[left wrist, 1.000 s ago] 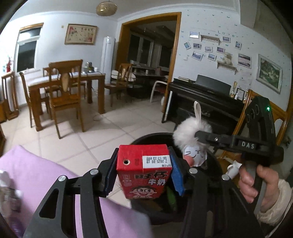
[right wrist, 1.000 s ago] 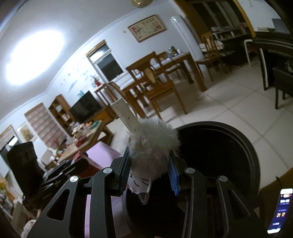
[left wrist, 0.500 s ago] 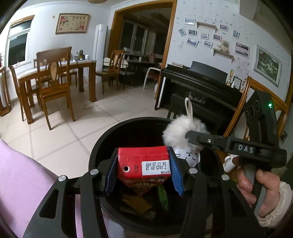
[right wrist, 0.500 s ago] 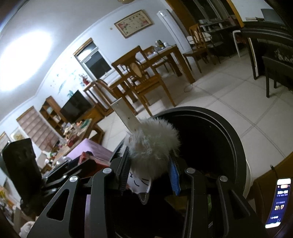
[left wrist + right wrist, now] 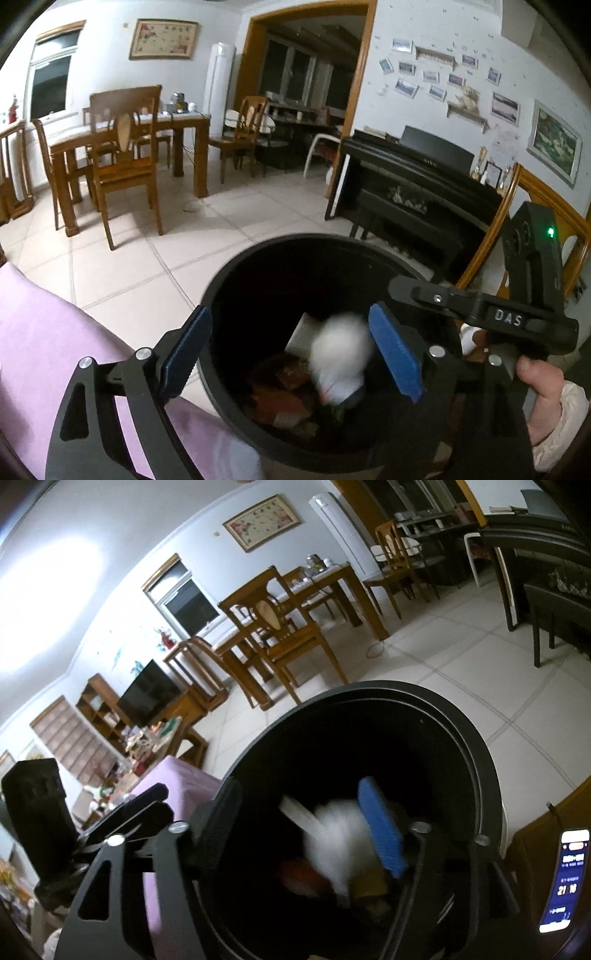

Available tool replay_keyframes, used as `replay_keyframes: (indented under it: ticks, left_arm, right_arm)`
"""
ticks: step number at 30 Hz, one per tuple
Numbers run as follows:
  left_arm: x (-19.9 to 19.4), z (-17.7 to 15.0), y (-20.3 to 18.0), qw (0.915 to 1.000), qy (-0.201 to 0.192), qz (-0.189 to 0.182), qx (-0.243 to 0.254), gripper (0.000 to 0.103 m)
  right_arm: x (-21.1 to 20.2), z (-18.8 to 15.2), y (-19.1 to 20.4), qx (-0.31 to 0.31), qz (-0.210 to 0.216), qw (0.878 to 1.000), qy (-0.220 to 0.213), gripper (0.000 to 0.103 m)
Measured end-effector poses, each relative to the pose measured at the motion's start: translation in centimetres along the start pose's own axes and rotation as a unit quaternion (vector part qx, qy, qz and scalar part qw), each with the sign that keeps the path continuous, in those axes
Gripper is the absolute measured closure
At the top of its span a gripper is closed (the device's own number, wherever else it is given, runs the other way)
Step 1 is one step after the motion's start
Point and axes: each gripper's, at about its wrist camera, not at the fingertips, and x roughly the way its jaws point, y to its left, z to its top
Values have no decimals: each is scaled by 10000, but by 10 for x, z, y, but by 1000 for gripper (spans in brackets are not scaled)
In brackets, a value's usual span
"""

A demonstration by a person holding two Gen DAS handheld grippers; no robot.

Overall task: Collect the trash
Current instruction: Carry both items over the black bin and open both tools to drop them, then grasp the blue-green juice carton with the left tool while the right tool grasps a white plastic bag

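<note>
Both grippers' jaws opening over black bin (image 5: 280, 243) | fluffy white toy (image 5: 341, 345) falling free | risk: snagging right gripper (image 5: 295, 834), left gripper (image 5: 291, 350).

Pale floor tiles (image 5: 122, 273) run to white walls. At ten o'clock a wooden dining table (image 5: 122, 136) with chairs (image 5: 122, 162) stands under a dark window (image 5: 48, 88) and a framed picture (image 5: 163, 39). A black piano (image 5: 413, 184) sits at two o'clock (small photos (image 5: 443, 79) dot the wall above). A wood-framed doorway (image 5: 306, 66) opens at twelve.
</note>
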Motion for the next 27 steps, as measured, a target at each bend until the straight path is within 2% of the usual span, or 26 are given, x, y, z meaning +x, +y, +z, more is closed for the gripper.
replay_keyframes:
  ticks: [2, 5, 9, 12, 15, 18, 20, 22, 24, 27]
  left_arm:
    - [-6, 2, 3, 10000, -33, 30, -38, 16]
    - [-20, 3, 9, 9996, -180, 89, -177, 10]
    - [-47, 1, 24, 9983, -359, 202, -407, 10]
    - [-74, -6, 46, 9956, -515, 458, -632, 10]
    - [-108, -13, 77, 9886, -699, 917, -968, 10]
    - [-144, -24, 114, 9722, -849, 1742, -1316, 10]
    - [-167, -33, 141, 9537, -898, 2429, -1530, 10]
    - [-180, -42, 167, 9320, -716, 3109, -1718, 10]
    - [-182, -49, 194, 9185, -391, 3400, -1979, 10]
    - [-178, -53, 219, 9099, -144, 3503, -2216, 10]
  right_arm:
    - [-1, 1, 5, -66, -5, 10000, -28, 33]
    - [0, 1, 12, -136, 24, 9999, -32, 33]
    - [5, 1, 29, -284, 102, 9995, 1, 30]
    - [15, -1, 51, -433, 241, 9987, 90, 30]
    - [31, -4, 83, -637, 466, 9966, 234, 30]
    - [49, -9, 121, -851, 746, 9928, 393, 30]
    - [65, -14, 152, -998, 1012, 9884, 536, 30]
    - [79, -18, 183, -1106, 1261, 9834, 687, 30]
    - [99, -25, 219, -1223, 1531, 9768, 868, 30]
    - [130, -36, 271, -1317, 1848, 9667, 1182, 30]
